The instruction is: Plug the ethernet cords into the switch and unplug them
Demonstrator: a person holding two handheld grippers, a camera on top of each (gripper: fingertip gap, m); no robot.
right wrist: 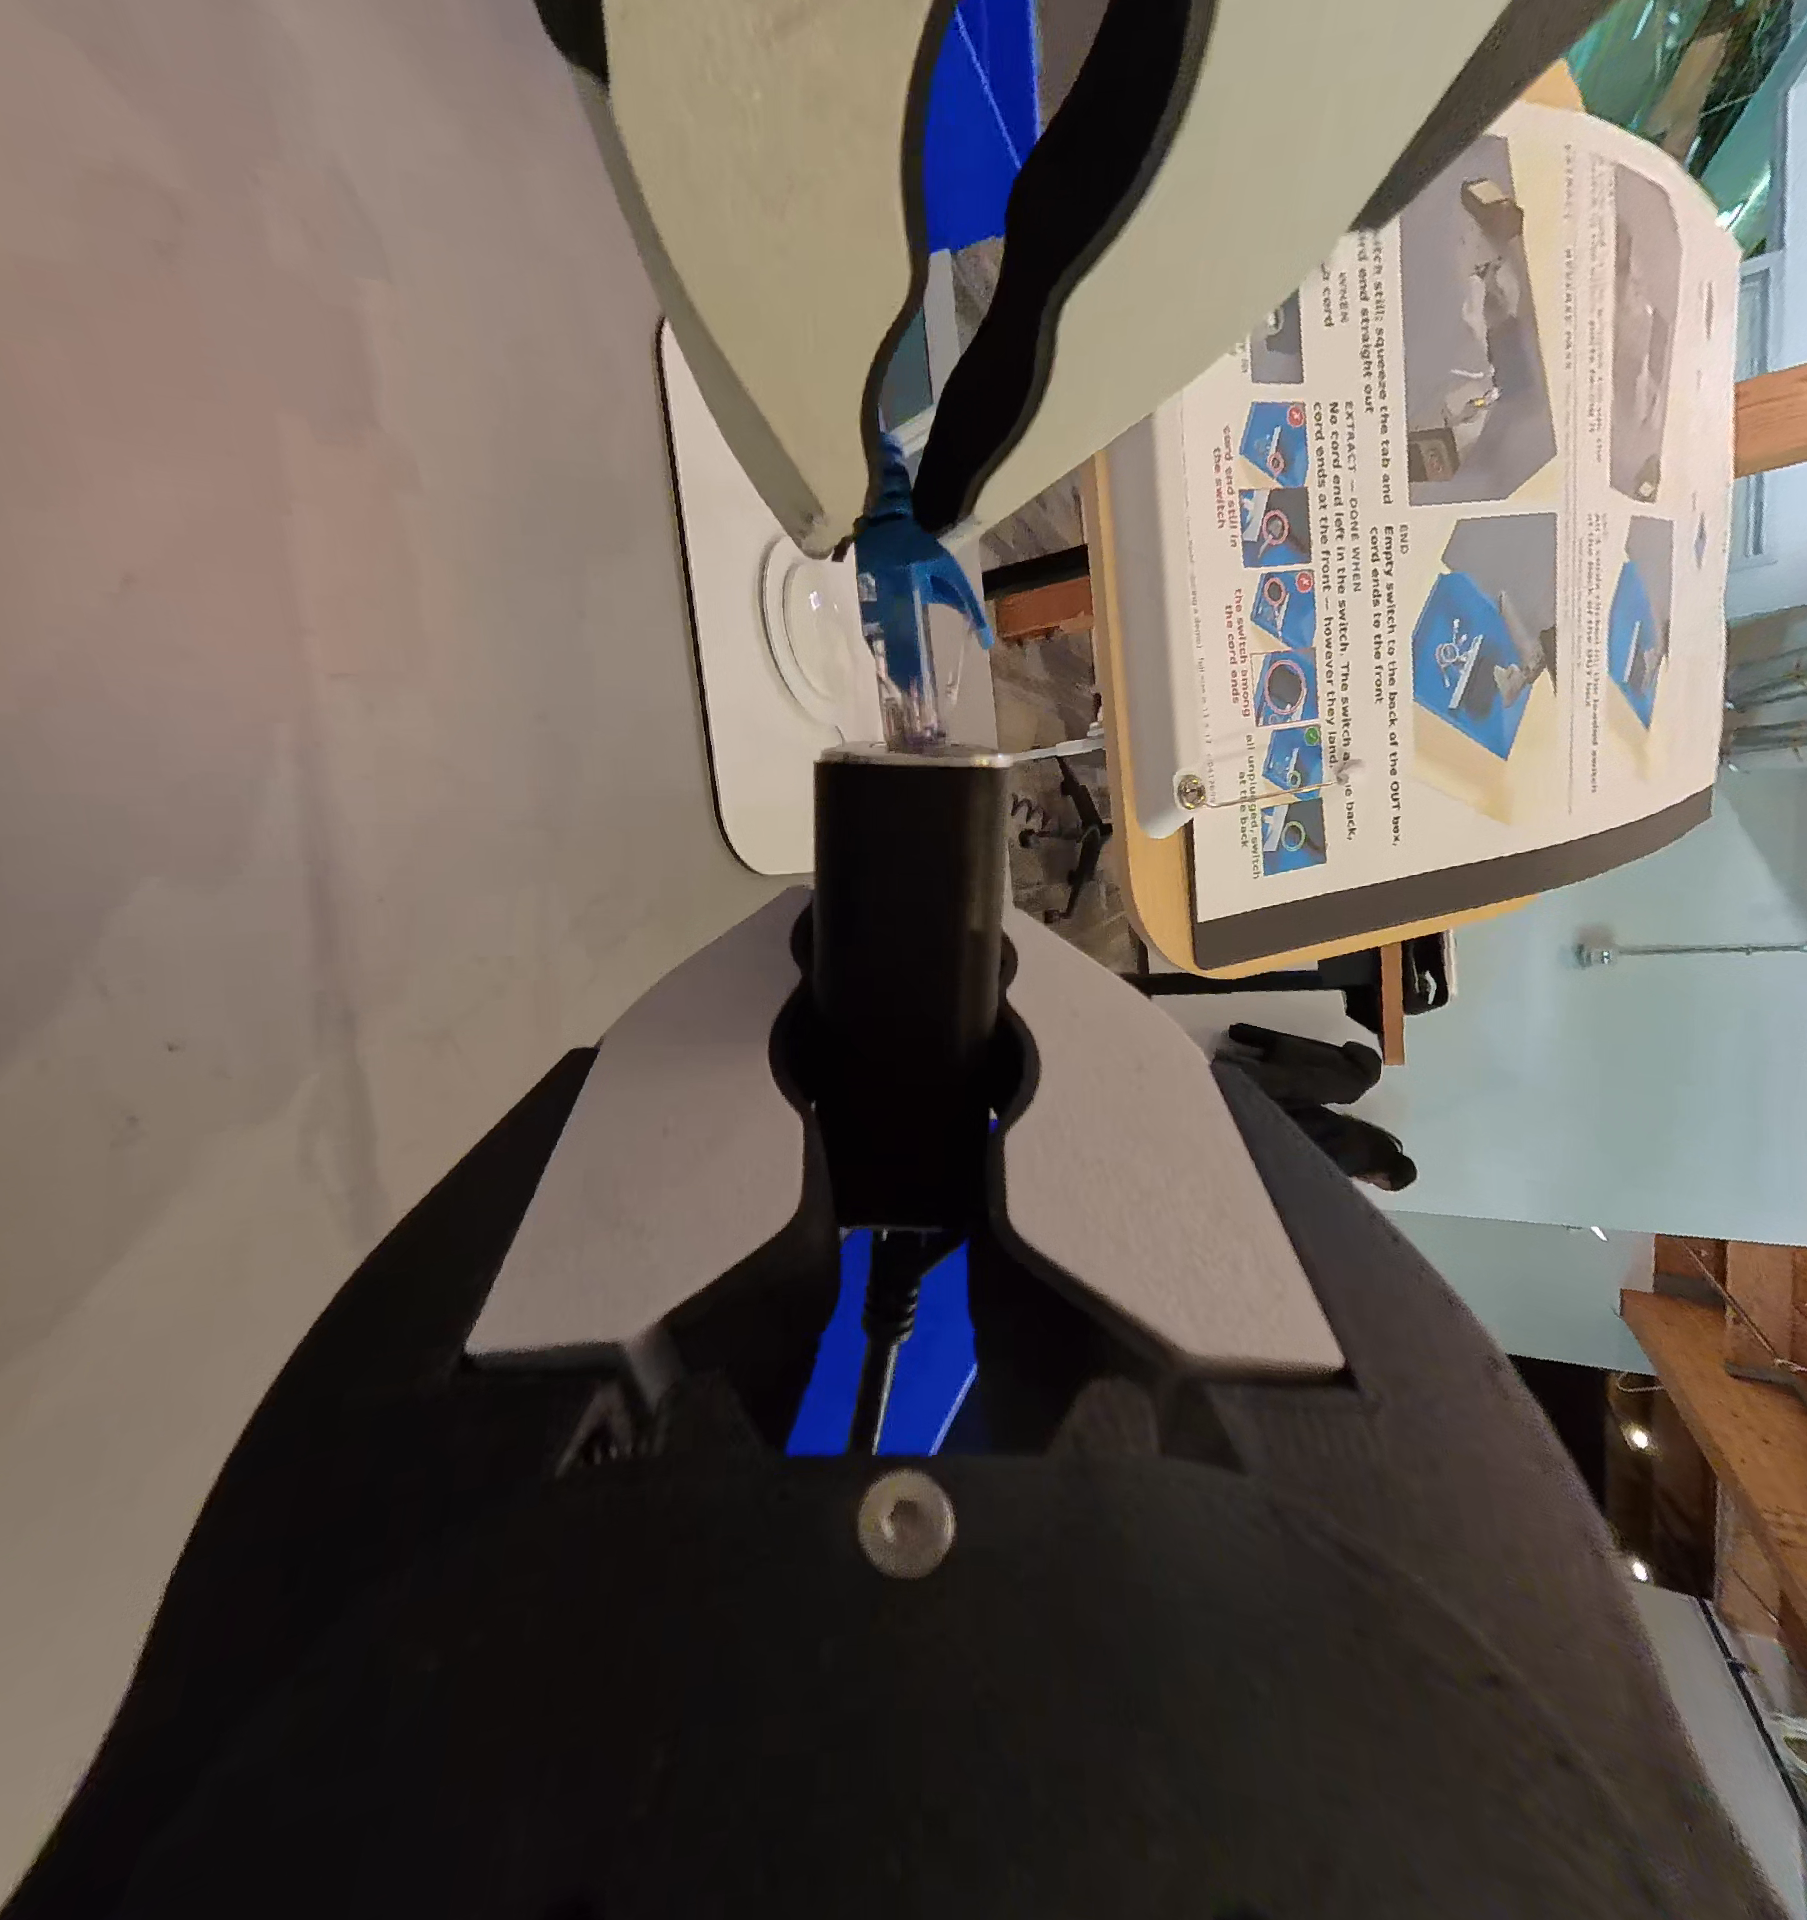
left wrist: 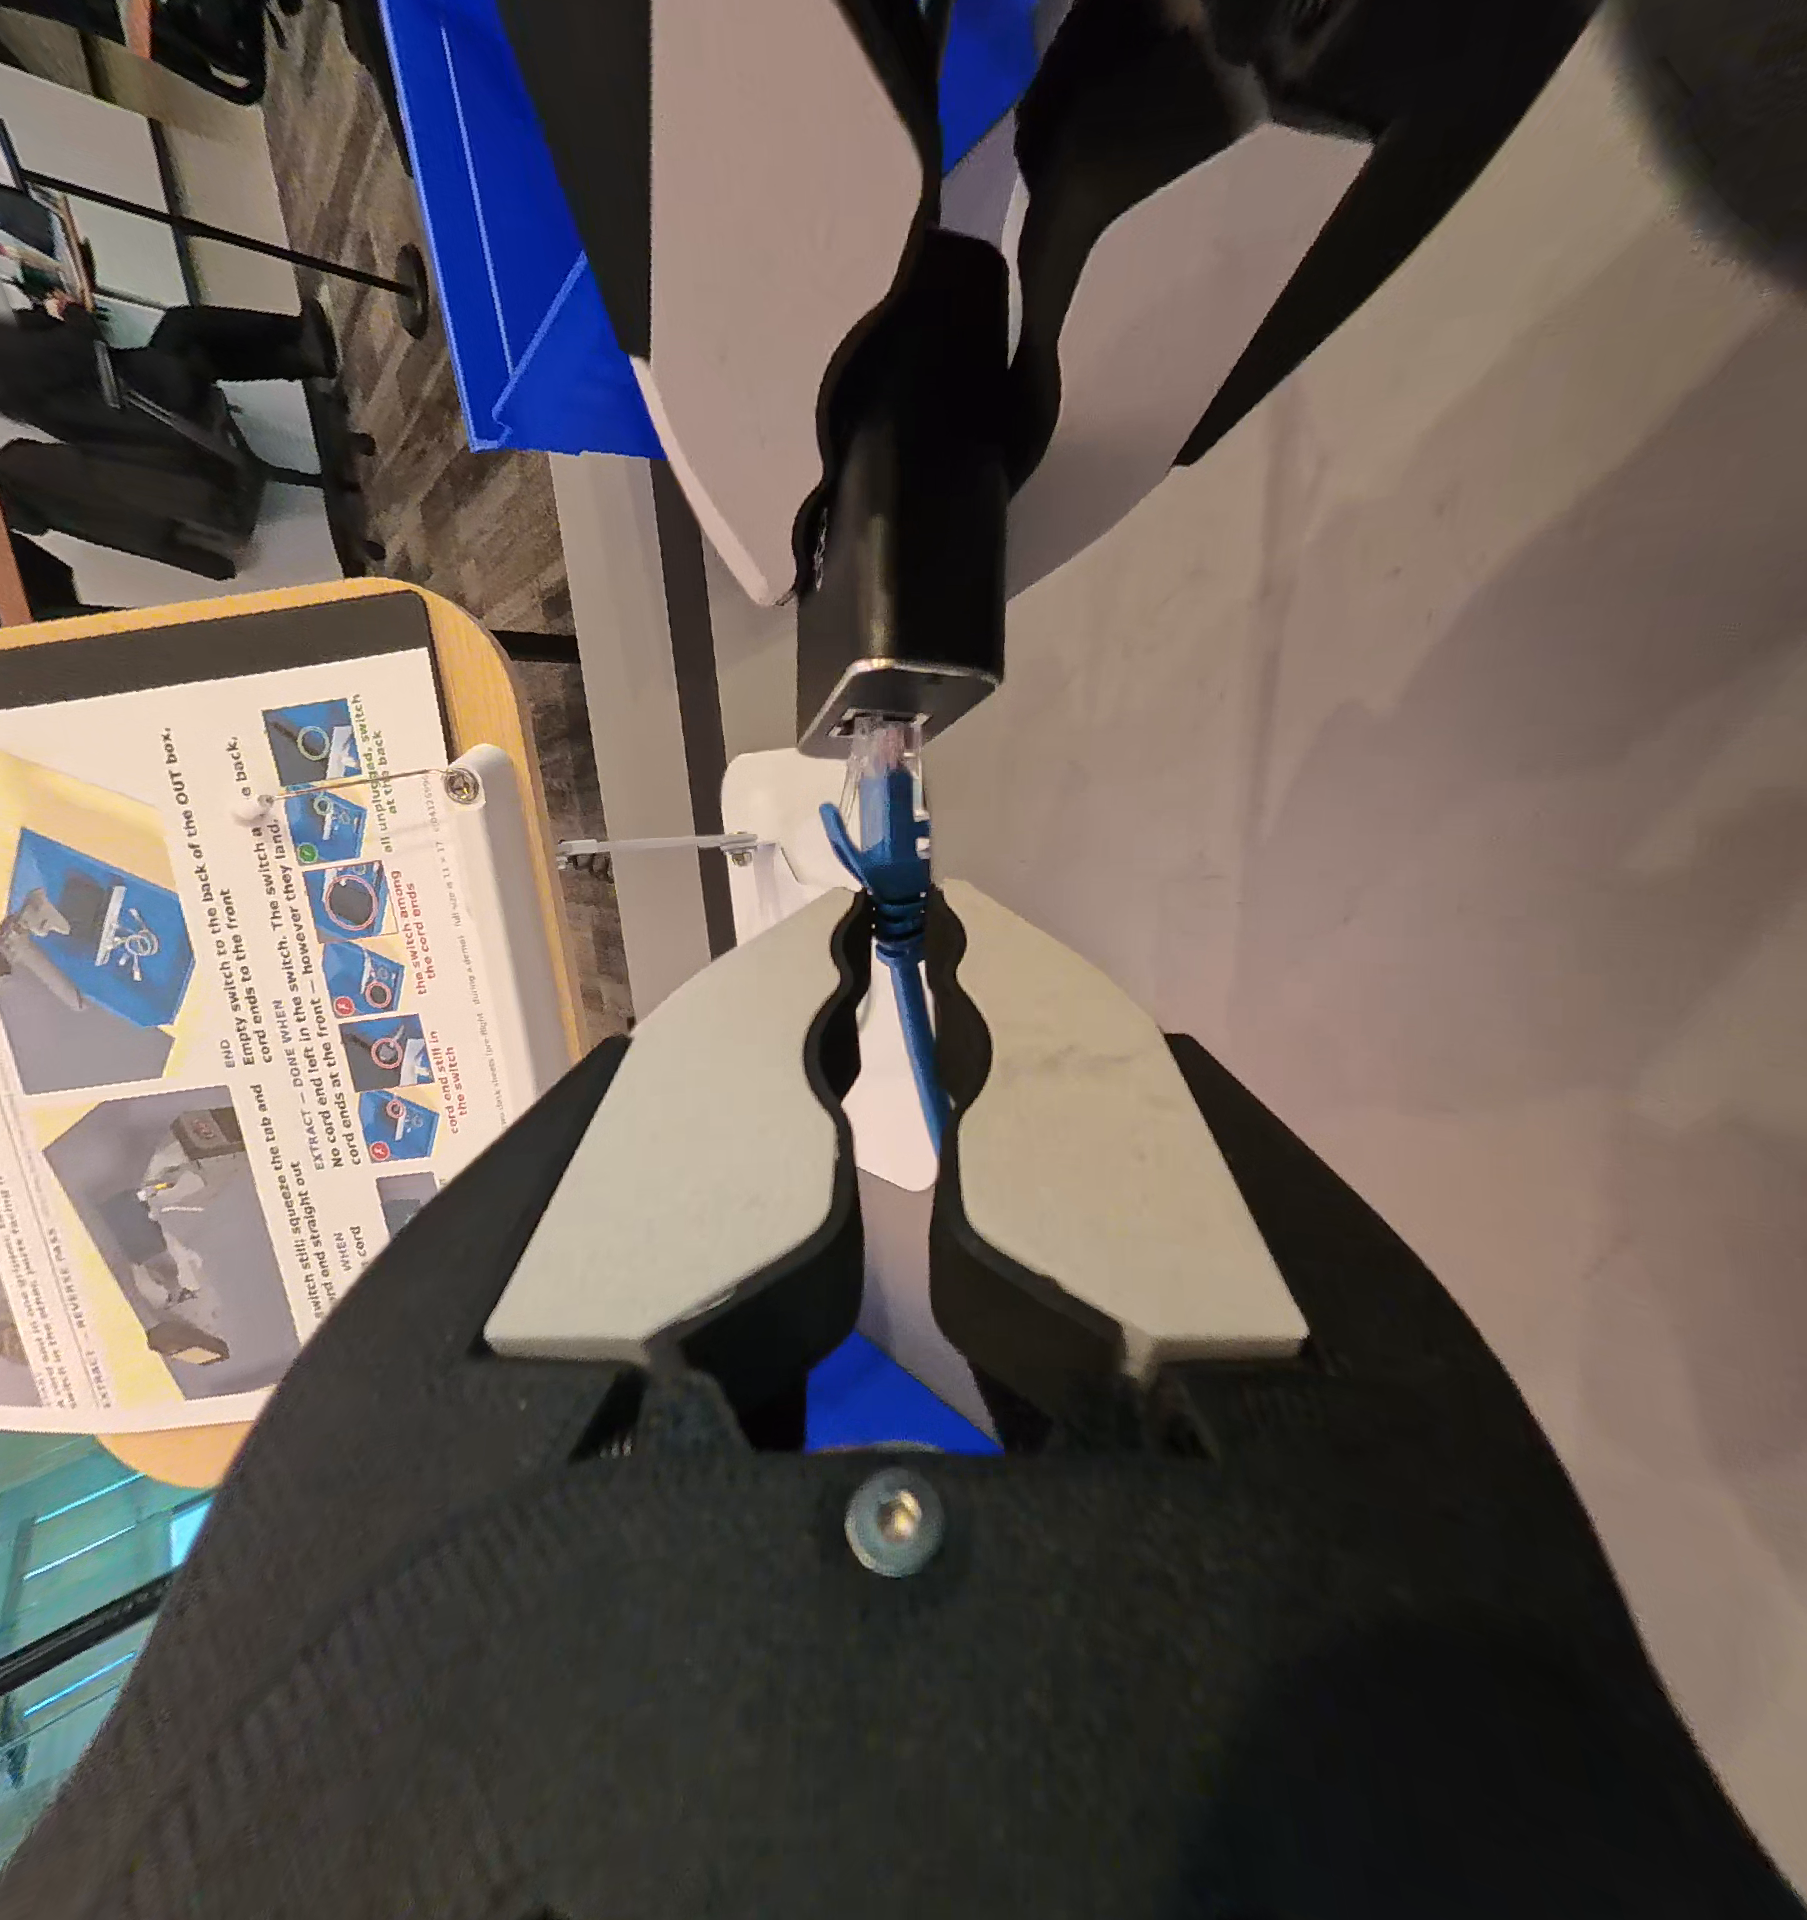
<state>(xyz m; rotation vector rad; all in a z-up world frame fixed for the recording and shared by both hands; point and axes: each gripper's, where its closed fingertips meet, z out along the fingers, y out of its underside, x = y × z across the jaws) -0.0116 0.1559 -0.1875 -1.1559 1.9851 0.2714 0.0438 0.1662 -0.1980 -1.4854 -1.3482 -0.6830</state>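
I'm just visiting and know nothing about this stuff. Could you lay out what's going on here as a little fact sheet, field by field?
Setting: pale tabletop, held-up tools, no robot arm
Left gripper: shut on the blue ethernet cord, just behind its plug
Right gripper: shut on the black switch
Plug: clear connector with its tip in the switch's port; depth unclear
Nearby: instruction sheet on a wooden board, blue bin
Stage: cord at the port, plugging or unplugging cannot be told

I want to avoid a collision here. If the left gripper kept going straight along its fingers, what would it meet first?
The black switch: its port face lies directly ahead, with the blue ethernet cord plug already at it, and the right gripper holding it behind.
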